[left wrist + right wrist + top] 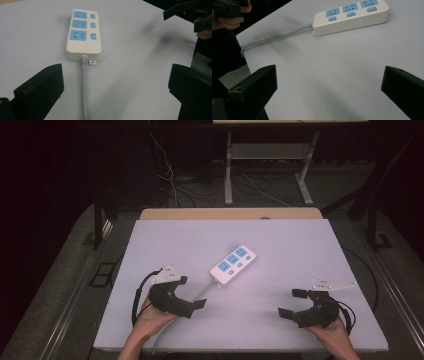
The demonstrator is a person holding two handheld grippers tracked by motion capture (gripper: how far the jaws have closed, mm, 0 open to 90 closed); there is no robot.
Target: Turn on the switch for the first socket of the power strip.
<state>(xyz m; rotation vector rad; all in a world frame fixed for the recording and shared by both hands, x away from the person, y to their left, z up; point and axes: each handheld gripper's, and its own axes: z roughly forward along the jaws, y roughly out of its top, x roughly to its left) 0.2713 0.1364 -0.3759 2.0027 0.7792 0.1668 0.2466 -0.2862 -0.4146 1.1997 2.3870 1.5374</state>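
Near the bottom edge of the high view, at lower left: left gripper (192, 303), held in a hand (150, 316) coming up from the bottom, jaws spread wide with nothing between them. Over at lower right, same deal for the right gripper (292, 304) – jaws well apart, gripping nothing, resting low over the table (300, 245).

A bit further up, around the middle of the frame: white power strip (233, 262) lying flat on the pale tabletop, angled so its far end points toward the upper right. Three blue sockets on top, each with a small blue button beside it. Grey cord (192, 300) running from its near end down toward the lower left, passing just beside the left gripper and over the table's near edge.

In the left gripper view, strip (83, 35) sitting in the upper left-centre, cord (84, 92) dropping straight down between the two black jaws – not touching either one.

In the right gripper view, strip (352, 16) up at the top, well apart from the jaws.
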